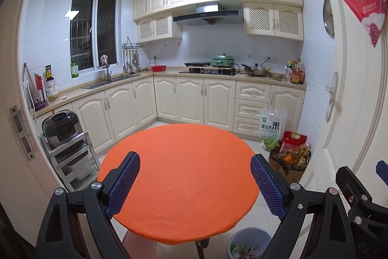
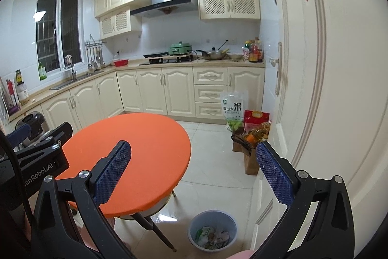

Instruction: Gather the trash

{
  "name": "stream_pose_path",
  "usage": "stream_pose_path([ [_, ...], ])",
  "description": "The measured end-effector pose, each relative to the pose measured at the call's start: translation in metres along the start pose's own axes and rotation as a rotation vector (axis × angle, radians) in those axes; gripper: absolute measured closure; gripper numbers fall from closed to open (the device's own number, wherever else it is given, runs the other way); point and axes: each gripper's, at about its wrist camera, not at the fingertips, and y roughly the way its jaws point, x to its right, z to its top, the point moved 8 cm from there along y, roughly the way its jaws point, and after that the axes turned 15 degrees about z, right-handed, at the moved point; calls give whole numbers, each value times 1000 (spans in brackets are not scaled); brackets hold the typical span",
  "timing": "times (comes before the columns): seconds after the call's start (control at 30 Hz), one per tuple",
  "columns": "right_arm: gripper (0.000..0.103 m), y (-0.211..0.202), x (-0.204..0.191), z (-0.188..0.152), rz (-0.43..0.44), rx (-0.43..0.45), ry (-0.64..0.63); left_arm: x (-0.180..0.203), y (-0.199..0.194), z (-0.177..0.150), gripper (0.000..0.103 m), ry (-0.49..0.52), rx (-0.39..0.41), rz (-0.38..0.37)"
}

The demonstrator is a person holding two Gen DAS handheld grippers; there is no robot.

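Both our grippers, left gripper (image 1: 195, 182) and right gripper (image 2: 194, 174), are spread wide with nothing in them. Just below sits the blue trash bin (image 2: 213, 229) on the floor beside the orange round table (image 1: 179, 176), crumpled trash (image 2: 213, 238) inside. Kitchen cabinets (image 1: 191, 101) way behind.

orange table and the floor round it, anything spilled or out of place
Nothing stands out. The orange table shows only a few tiny specks, with no trash on it. The bin stands upright on the floor beside it with the trash inside, and the tiles around it look clean.
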Motion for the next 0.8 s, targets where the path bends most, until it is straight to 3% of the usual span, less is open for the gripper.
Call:
stream_pose_path([
  [0.8, 0, 4, 3, 0, 0, 11, 0, 19, 28, 2, 13, -17, 4, 8],
])
